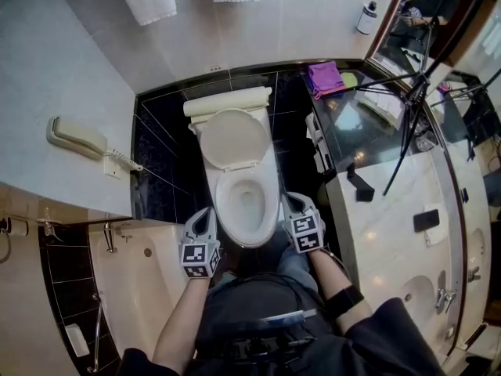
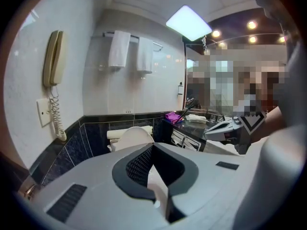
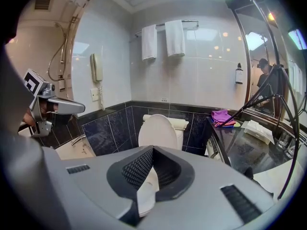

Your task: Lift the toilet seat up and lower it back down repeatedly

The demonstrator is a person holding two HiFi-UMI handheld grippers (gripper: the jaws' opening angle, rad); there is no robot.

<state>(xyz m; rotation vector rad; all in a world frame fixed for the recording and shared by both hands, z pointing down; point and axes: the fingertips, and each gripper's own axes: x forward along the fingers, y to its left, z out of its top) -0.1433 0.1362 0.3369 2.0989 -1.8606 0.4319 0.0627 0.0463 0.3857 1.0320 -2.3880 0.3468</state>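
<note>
The toilet [image 1: 223, 210] fills the centre of the frame, and its raised lid [image 1: 232, 139] shuts off the way to the back wall [image 1: 274, 30]. A narrow strip of dark floor [image 1: 178, 202] runs down each side of it. The bathtub [image 1: 133, 280] crowds the lower left. The counter [image 1: 383, 225] walls off the right, with a tripod [image 1: 423, 77] reaching across it. A wall phone [image 1: 76, 137] juts out at left.

No word, brand or number can be read anywhere. The only signs are the black-and-white square coded markers [image 1: 194, 255] on the left hand-held gripper [image 1: 207, 215] and the right hand-held gripper [image 1: 290, 202]. The label on the white dark-capped bottle [image 1: 366, 17] is too small to read.
</note>
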